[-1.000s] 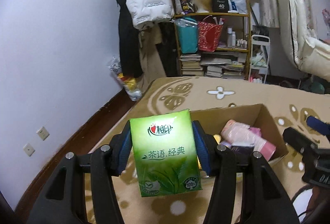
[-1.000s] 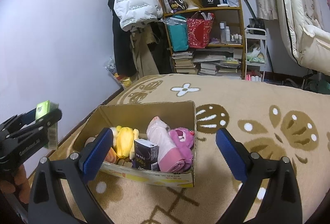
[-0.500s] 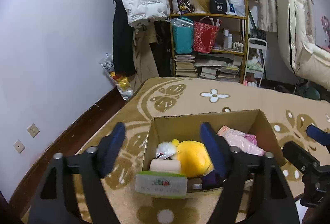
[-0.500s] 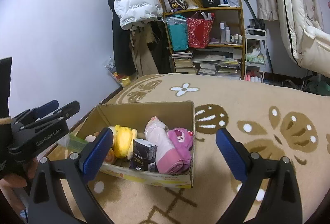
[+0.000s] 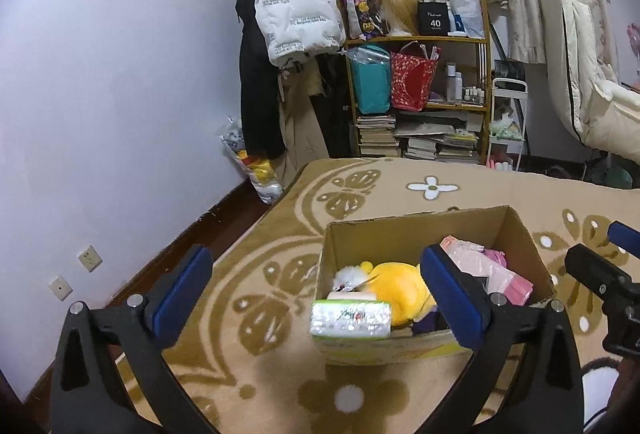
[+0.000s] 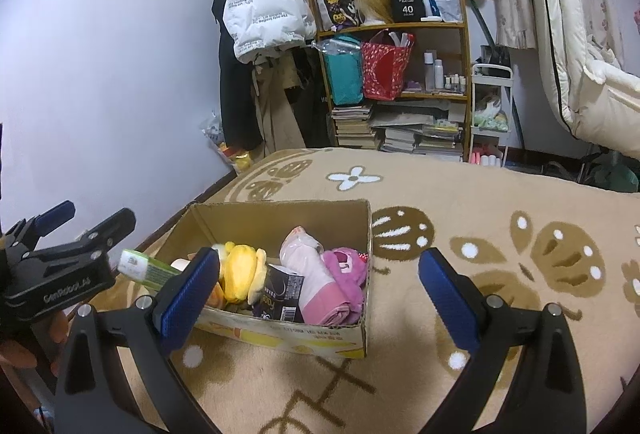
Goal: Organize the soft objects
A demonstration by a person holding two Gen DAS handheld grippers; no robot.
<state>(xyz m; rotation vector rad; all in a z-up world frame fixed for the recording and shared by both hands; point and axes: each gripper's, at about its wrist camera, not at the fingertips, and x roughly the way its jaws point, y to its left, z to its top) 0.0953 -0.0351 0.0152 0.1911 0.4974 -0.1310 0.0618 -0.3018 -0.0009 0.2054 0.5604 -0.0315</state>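
A cardboard box (image 5: 412, 230) stands on the carpet; it also shows in the right wrist view (image 6: 280, 212). It holds a yellow plush (image 5: 394, 282), a pink pack (image 5: 488, 266), a black pack (image 6: 280, 292) and a pink plush (image 6: 346, 268). A green tissue pack (image 5: 351, 318) lies across the box's near left corner, and shows in the right wrist view (image 6: 150, 268). My left gripper (image 5: 316, 294) is open and empty above that corner. My right gripper (image 6: 318, 290) is open and empty over the box's front.
The box sits on a tan patterned carpet (image 6: 480, 202). A shelf (image 5: 416, 98) with books and bags stands at the back, with hanging coats (image 5: 296, 6) to its left. A white chair (image 5: 580, 74) is at the right. The wall (image 5: 100, 94) runs along the left.
My left gripper opened and let go of the green tissue pack, which dropped onto the box's near left corner. The right gripper stayed open over the box.
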